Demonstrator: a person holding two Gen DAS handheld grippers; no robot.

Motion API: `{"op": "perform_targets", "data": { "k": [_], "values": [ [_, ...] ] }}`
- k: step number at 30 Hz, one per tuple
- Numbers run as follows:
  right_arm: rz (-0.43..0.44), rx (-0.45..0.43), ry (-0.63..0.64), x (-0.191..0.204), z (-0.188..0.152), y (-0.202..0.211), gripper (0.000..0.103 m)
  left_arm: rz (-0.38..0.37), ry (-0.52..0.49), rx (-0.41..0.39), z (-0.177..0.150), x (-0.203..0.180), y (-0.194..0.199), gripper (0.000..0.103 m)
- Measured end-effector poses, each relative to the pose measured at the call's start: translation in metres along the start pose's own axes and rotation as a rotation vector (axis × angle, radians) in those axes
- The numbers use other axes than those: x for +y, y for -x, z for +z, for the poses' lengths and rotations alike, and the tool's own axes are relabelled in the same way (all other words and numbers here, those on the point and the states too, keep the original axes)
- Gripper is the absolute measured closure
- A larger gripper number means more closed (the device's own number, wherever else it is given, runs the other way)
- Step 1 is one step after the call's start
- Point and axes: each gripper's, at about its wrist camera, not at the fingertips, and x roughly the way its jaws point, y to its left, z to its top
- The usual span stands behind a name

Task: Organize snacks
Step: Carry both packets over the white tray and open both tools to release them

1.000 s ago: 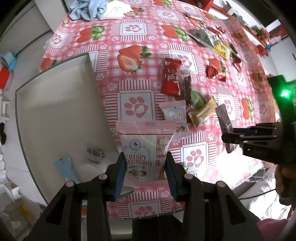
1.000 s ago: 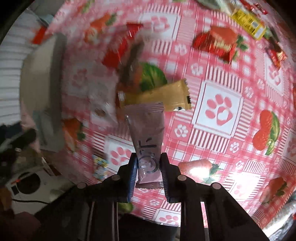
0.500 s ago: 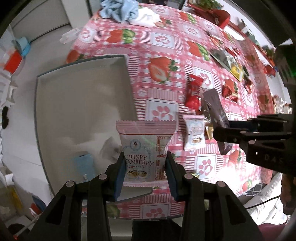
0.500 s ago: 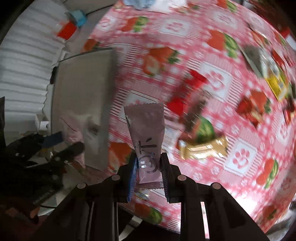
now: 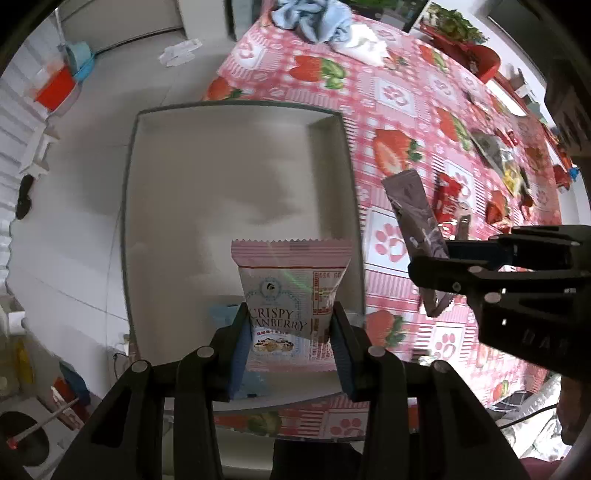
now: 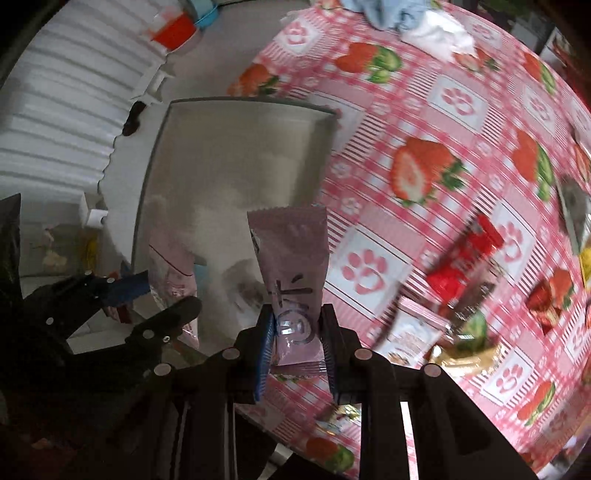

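My left gripper is shut on a pink-and-white "Crispy Cranberry" snack bag and holds it over the near end of the white box. My right gripper is shut on a pale purple snack stick pack, held upright above the box's right wall. The right gripper and its pack also show in the left wrist view; the left gripper with its bag shows in the right wrist view. A small blue packet lies in the box.
The strawberry-and-paw tablecloth carries more snacks to the right: a red pack, a white-pink bag, a gold pack, several others farther off. A blue cloth heap lies at the far end. Floor lies left of the box.
Both grippers have swung left from the snack pile toward the white box, each carrying its packet. The box has come to the centre of both views.
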Motion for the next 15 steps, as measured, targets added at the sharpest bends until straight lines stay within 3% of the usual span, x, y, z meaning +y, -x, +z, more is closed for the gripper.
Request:
{"op": "perform_targets", "data": {
  "k": [15],
  "values": [
    [-0.011, 0.066, 0.052, 0.035, 0.030, -0.045, 0.077, 0.027, 0.065, 0.050, -0.005, 0.034, -0.023, 0.059]
  ]
}}
